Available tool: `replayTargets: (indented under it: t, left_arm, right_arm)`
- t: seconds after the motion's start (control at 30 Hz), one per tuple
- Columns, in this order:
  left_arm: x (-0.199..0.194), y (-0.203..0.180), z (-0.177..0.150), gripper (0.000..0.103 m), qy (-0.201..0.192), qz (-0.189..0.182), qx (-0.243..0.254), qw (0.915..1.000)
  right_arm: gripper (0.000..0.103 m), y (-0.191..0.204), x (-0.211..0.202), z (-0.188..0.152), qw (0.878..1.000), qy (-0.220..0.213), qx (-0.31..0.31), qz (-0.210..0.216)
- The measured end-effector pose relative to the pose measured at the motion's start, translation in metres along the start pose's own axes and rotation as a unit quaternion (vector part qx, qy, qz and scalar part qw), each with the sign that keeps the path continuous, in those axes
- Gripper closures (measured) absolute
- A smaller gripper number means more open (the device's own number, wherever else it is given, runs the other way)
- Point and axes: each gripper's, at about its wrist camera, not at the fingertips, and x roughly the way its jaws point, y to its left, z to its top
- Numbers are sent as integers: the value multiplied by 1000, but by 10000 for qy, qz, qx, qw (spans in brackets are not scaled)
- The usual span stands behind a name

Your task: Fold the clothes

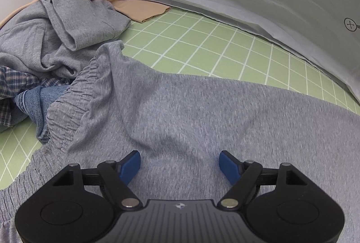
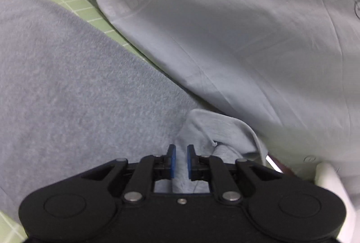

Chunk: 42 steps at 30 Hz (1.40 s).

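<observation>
- just ahead of the right gripper (image 2: pixel 179 161), jaws narrowed onto a bunched fold of the grey sweatpants (image 2: pixel 67 85)
- left gripper (image 1: pixel 180 166) wide, empty, above the waistband (image 1: pixel 67 103) end
- long axis runs between them

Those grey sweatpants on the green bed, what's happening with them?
A person with two handheld grippers is folding laundry. The grey sweatpants lie spread on the green checked sheet. The left gripper hovers open above them near the waistband; the right gripper is nearly shut around a bunched fold. More clothes wait piled beside.
</observation>
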Motion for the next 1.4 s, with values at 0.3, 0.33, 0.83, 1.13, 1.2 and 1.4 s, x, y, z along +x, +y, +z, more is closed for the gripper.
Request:
replayTargets:
  t: [0.3,0.33,0.83,1.13,1.2,1.4]
  left_arm:
    - [2,-2,-1,15,-14,40,1,10000]
    - [2,-2,-1,15,-13,43,-1,10000]
    - [4,-1,-1,10,20,55,-10,10000]
    - [5,-3,0,5,-1,89,-61,9999]
    - [5,-3,0,3,14,108,-96,9999]
    - [6,-3,-1,0,2,124,-135,9998]
  right_arm:
    - [75,-67,2,-22,9629,252,2649,-448]
    - [74,-67,4,-21,9633,215,2649,-371]
    - [103,-63,26,-15,9508,290,3085,-32]
    - [51,-106,-11,-38,9273,237,3691,-576]
    - [5,-100,-11,-38,9306,93,3583,-743]
    - [0,-81,-10,-31,9261,-179,3653,-925]
